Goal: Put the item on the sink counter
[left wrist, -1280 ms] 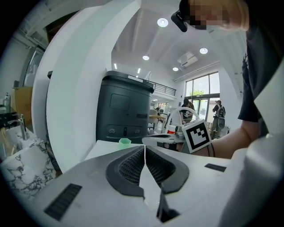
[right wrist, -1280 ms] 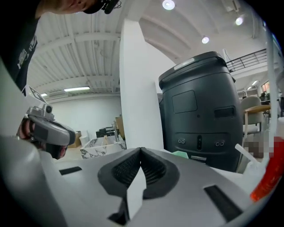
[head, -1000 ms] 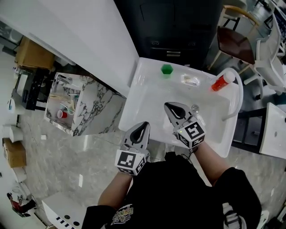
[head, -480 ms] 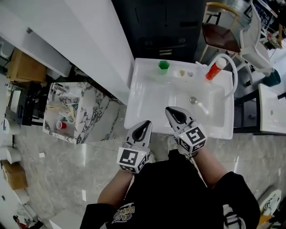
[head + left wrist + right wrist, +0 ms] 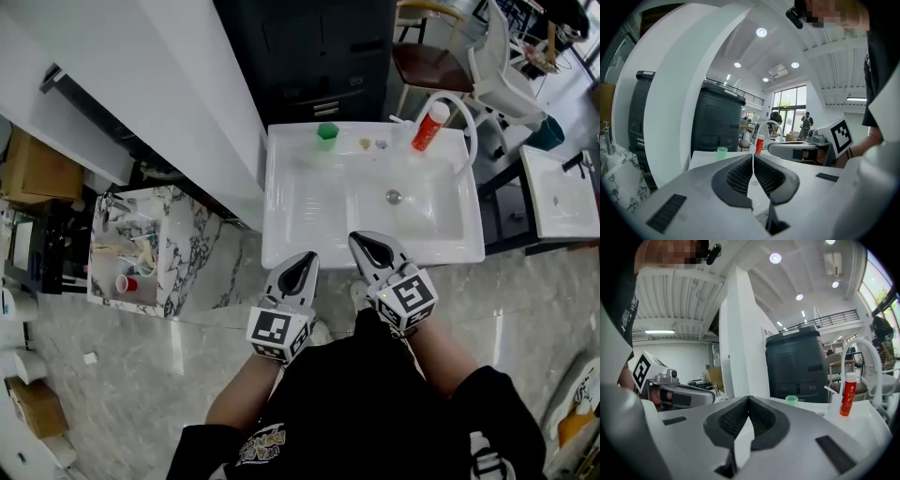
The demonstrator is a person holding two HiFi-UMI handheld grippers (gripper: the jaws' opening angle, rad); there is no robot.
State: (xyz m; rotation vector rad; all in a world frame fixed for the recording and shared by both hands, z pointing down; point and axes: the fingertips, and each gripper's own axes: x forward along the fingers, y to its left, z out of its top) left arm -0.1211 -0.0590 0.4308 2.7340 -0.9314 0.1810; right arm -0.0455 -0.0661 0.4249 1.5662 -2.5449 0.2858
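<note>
With fingers shut together on nothing, the left gripper (image 5: 302, 265) and right gripper (image 5: 367, 246) are now drawn back from over the basin to the near edge of the sink (image 5: 281, 220). The green cup (image 5: 327, 134) and red bottle (image 5: 425, 127) stand on its far tabletop strip, so placement appears complete.
</note>
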